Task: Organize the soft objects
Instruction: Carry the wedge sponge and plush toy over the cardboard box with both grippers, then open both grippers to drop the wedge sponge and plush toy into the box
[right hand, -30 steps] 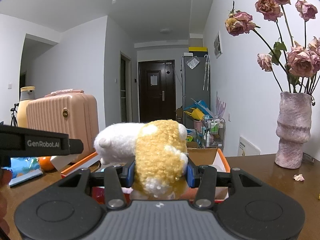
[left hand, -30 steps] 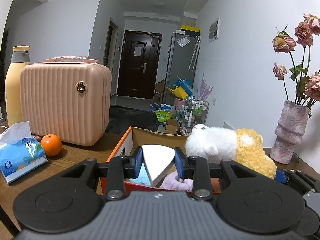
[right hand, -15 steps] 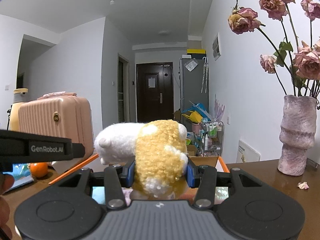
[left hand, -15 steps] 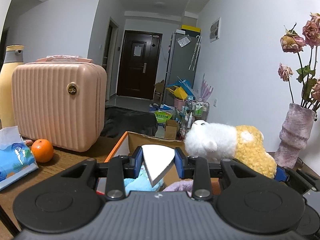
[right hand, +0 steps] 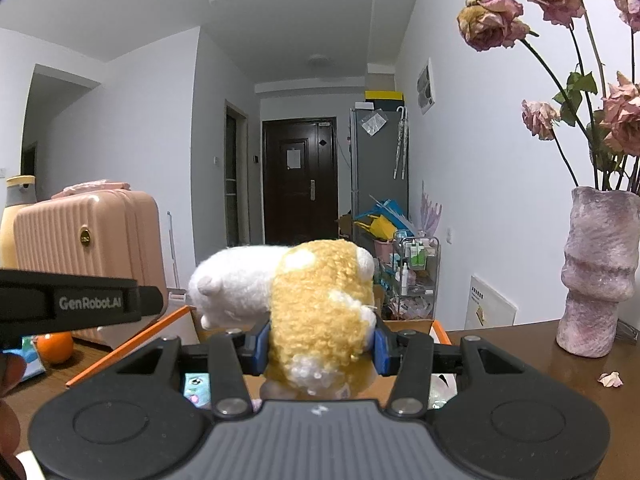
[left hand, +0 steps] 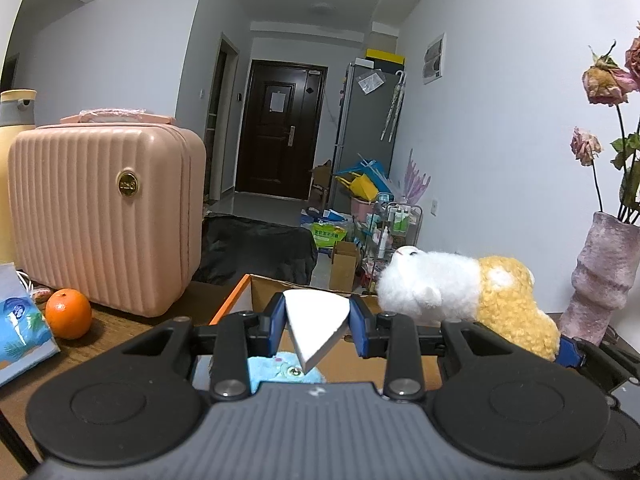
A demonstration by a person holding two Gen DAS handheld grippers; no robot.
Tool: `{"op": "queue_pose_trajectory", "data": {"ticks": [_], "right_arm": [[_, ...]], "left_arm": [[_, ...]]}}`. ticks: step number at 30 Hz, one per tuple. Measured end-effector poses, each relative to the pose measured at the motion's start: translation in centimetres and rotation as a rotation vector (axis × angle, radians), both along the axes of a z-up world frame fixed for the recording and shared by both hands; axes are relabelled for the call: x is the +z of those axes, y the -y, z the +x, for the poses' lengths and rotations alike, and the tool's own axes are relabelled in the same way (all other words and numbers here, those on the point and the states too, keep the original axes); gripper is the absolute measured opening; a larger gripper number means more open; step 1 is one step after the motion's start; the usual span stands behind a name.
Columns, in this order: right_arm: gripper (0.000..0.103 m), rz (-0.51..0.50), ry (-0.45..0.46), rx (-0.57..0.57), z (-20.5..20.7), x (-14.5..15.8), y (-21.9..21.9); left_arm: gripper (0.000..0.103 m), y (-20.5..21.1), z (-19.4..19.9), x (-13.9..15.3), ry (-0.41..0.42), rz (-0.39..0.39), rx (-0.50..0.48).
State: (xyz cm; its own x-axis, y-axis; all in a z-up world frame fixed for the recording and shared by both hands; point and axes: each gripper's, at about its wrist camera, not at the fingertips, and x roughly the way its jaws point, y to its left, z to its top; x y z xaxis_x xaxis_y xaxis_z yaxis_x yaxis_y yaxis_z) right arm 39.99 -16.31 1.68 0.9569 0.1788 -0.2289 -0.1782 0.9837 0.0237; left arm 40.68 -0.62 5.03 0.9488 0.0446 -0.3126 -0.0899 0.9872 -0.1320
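Note:
My left gripper (left hand: 317, 322) is shut on a white wedge-shaped sponge (left hand: 314, 320) and holds it above an open cardboard box with orange edges (left hand: 228, 308). A blue plush (left hand: 284, 368) lies in the box below. My right gripper (right hand: 320, 346) is shut on a white and yellow plush toy (right hand: 320, 312), held over the same box (right hand: 440, 330). The plush toy also shows at the right of the left wrist view (left hand: 460, 296). The left gripper's arm crosses the right wrist view (right hand: 80, 304).
A pink ribbed case (left hand: 104, 216) stands on the wooden table at the left, with an orange (left hand: 68, 313), a tissue pack (left hand: 20, 328) and a yellow bottle (left hand: 12, 120) near it. A vase of dried roses (right hand: 596, 272) stands at the right.
Both grippers have risen and moved a little, each still holding its object over the box. The case and orange have shifted in the left view.

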Motion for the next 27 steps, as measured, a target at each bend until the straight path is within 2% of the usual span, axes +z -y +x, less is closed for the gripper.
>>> {"op": "queue_pose_trajectory", "data": {"ticks": [27], "right_arm": [[0.047,-0.014,-0.102,-0.034,4.1,-1.0,-0.8]], "left_arm": [[0.034,-0.5,3.9,-1.9,-0.072,0.032,0.027]]}}
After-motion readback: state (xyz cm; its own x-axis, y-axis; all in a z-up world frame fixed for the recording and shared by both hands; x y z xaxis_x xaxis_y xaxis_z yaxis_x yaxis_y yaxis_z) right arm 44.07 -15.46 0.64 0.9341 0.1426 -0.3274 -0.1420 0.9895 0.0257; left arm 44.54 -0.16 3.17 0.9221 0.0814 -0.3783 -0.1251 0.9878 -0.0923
